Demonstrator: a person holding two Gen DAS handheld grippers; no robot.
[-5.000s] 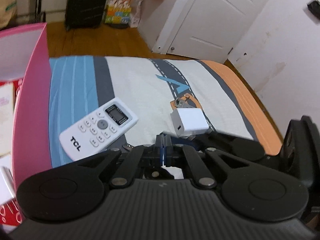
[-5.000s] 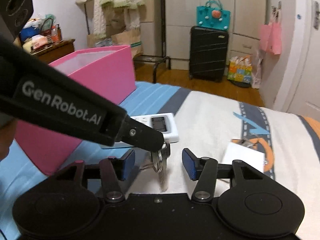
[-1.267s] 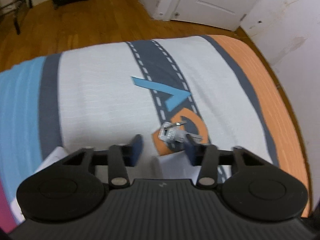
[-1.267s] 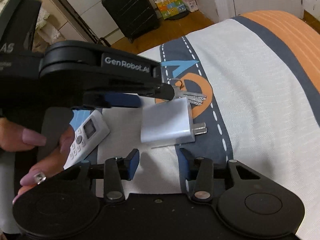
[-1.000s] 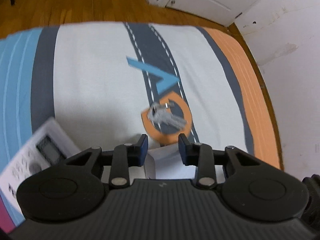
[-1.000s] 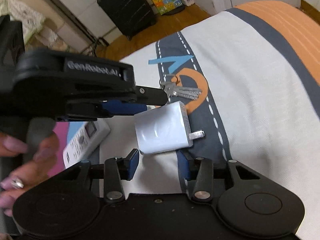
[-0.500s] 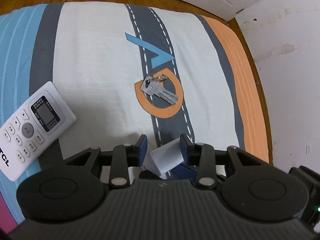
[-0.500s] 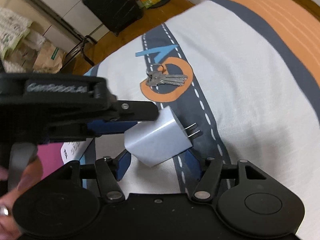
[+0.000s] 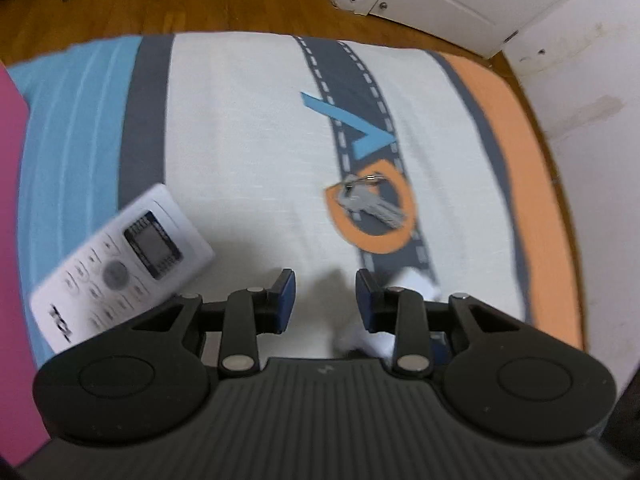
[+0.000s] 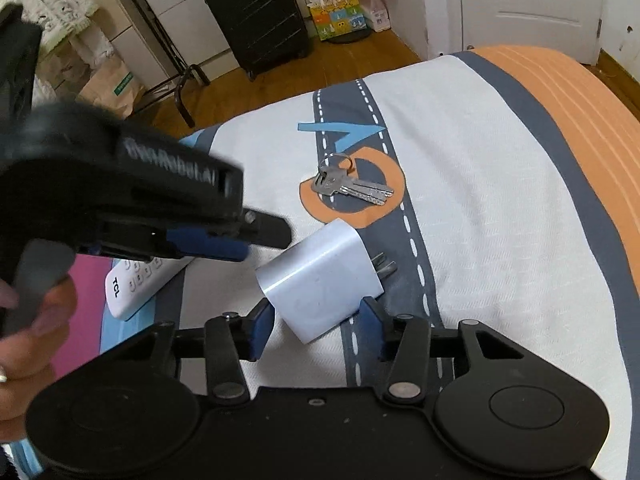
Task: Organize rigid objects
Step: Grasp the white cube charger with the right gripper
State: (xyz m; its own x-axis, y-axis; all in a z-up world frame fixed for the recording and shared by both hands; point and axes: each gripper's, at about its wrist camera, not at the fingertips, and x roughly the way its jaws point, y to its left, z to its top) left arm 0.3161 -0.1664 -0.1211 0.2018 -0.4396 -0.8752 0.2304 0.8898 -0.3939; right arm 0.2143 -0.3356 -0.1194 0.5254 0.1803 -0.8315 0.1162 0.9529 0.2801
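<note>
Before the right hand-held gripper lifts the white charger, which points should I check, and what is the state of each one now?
1. White charger between the jaws of the right hand-held gripper: ok. The jaws are closing and the pads appear to touch both sides.
2. Grip firm enough to lift: cannot tell.
3. Charger prongs free of the keys: ok, they lie apart.
4. Left hand-held gripper empty: ok, open with nothing between its jaws.
5. Left hand-held gripper out of the lifting path: not ok, its tip hangs close by the charger's upper left corner.
6. Remote clear of the charger: ok, it lies apart.
</note>
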